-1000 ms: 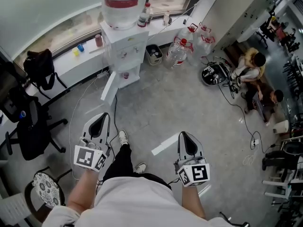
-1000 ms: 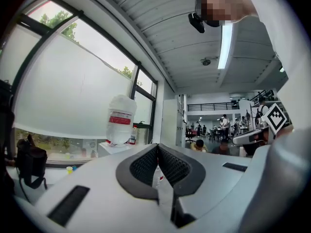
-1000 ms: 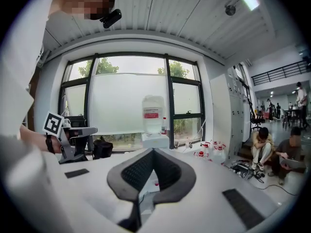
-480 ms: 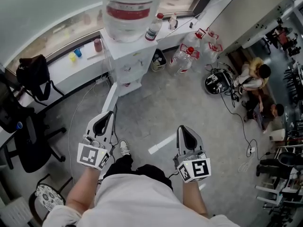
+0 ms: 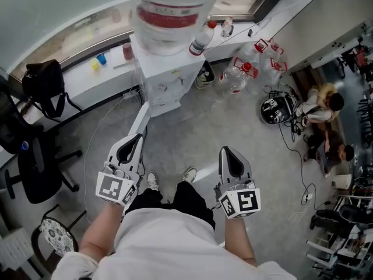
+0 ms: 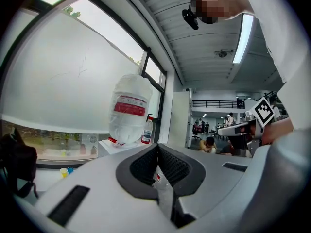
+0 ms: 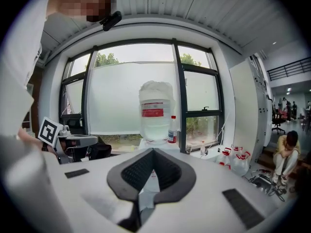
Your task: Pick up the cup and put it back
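Standing well short of the cup [image 5: 127, 51] on the window tabletop [image 5: 87, 85], the person is holding left gripper [image 5: 137, 137] and right gripper [image 5: 226, 151] jaws clenched, empty; better opening them before reaching in level.

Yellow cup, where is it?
The yellow cup is upper left in the head view, on the window ledge beside the blue cup, left of the dispenser.

- An open-plan office or lab hall, not a home.
- A water dispenser [image 5: 166, 74] carries a big bottle [image 5: 172, 10], with spare water jugs [image 5: 242, 74] beside it on the grey floor [image 5: 233, 133].
- A black office chair [image 5: 32, 165] stands near a long window ledge [image 5: 81, 92] bearing small cups [image 5: 102, 58].
- Cables [image 5: 294, 144] trail across the floor.
- A strip light [image 6: 241, 38] hangs from a ribbed ceiling.
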